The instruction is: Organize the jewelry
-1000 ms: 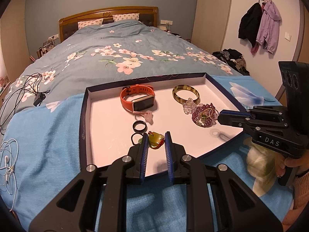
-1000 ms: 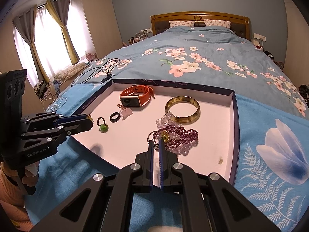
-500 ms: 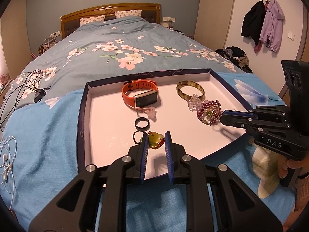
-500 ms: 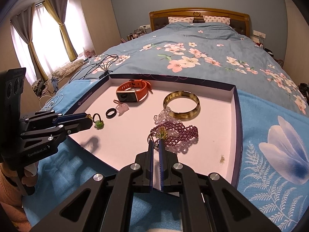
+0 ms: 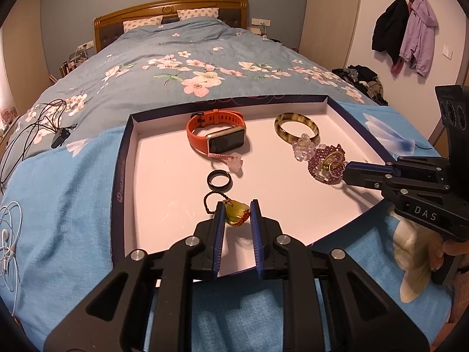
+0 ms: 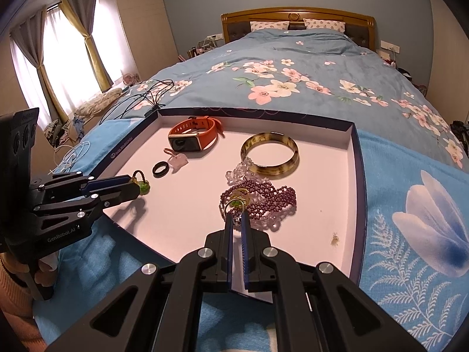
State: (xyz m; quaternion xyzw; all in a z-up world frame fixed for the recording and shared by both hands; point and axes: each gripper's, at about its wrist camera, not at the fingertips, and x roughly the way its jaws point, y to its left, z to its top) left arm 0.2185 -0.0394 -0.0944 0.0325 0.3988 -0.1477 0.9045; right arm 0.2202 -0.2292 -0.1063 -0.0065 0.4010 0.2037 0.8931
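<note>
Between the blue pads of the left gripper (image 5: 237, 215) a green pendant (image 5: 236, 214) is clamped, its dark bead loop (image 5: 211, 201) trailing ahead of the fingertips onto the tray (image 5: 164, 182). Just beyond that loop a black ring (image 5: 219, 179) is seen, and farther ahead an orange watch (image 5: 218, 132). The right gripper (image 6: 236, 220) is shut, and a thin gold ring (image 6: 231, 205) at the near edge of the purple bead bracelet (image 6: 263, 198) appears to be pinched at its tips, though how firmly cannot be told. Beyond the beads a clear crystal strand (image 6: 239, 171) and a tortoiseshell bangle (image 6: 269, 155) are found, touching each other. Both pieces seem to be gripped for sorting. The step is best done by lifting each piece slowly, so that the tangled beads are not dragged along. The 2 grips should be kept well apart, and the pendant's loop should be cleared of the black ring before it is carried.
</note>
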